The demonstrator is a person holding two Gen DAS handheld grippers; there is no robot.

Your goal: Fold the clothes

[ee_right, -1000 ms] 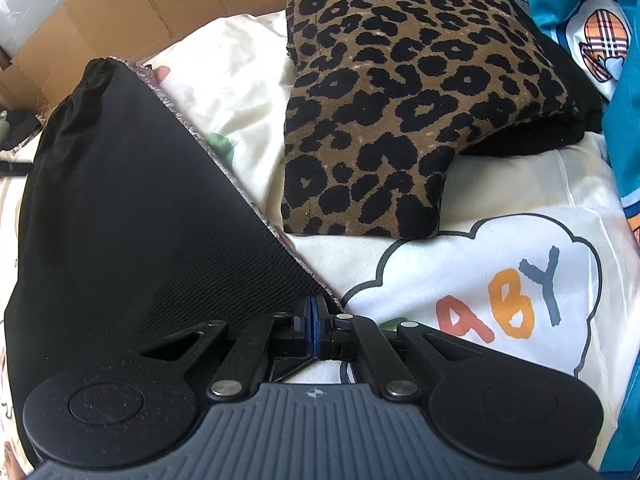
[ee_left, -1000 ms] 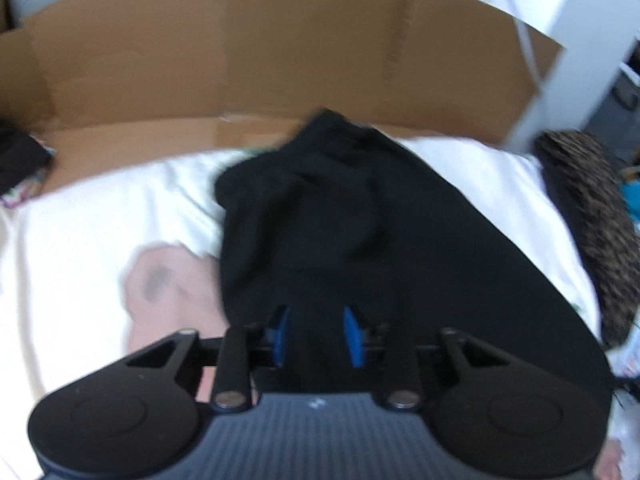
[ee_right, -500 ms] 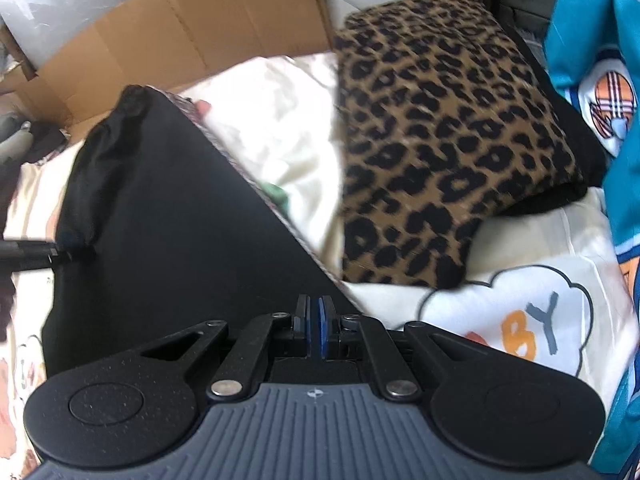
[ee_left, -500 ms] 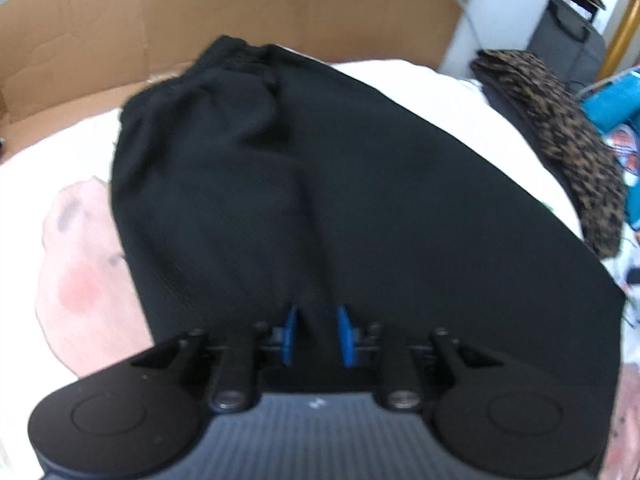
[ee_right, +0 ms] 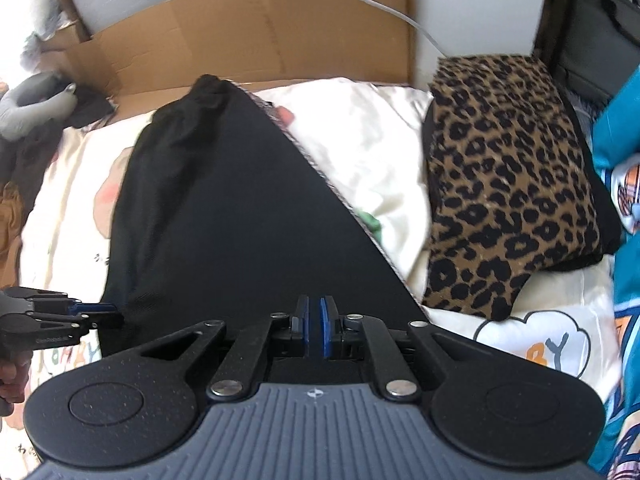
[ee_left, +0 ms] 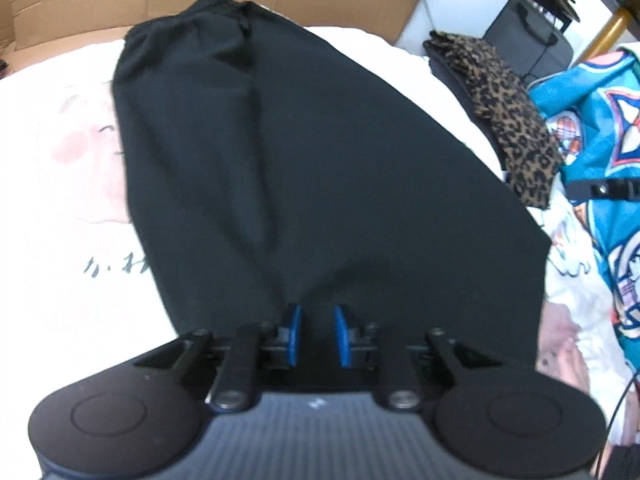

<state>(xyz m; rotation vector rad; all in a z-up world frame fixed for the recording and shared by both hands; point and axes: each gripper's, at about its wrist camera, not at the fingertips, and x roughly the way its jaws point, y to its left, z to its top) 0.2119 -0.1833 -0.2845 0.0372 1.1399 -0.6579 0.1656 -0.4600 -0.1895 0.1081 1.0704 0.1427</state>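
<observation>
Fabric sits between both of your grippers right now. Your left gripper (ee_left: 316, 334) has its 2 blue pads a little apart with a bunched fold of the black garment (ee_left: 312, 168) packed into the gap; its jaws have just been closing on that fold, and the pads appear to press it. In the right wrist view the same left gripper (ee_right: 102, 314) shows from the side at the garment's near left corner, with your hand (ee_right: 12, 376) behind it. Your right gripper (ee_right: 316, 332) has its pads almost together, pinching the garment's near right edge.

From those 2 near corners the black garment stretches away from you, taut and lifted off the white printed bed cover (ee_right: 360, 152), narrowing to a gathered waistband at its far end. Its right edge runs as a straight diagonal line with a pale hem showing.

Just right of the garment lies a folded leopard-print piece (ee_right: 508, 200) resting on the cover, apart from the black cloth. Beyond that to the right is a blue cartoon-print fabric (ee_left: 600, 112).

Farthest back, a flattened cardboard sheet (ee_right: 260, 28) stands along the edge of the bed, with a white cable (ee_right: 384, 4) crossing it.
</observation>
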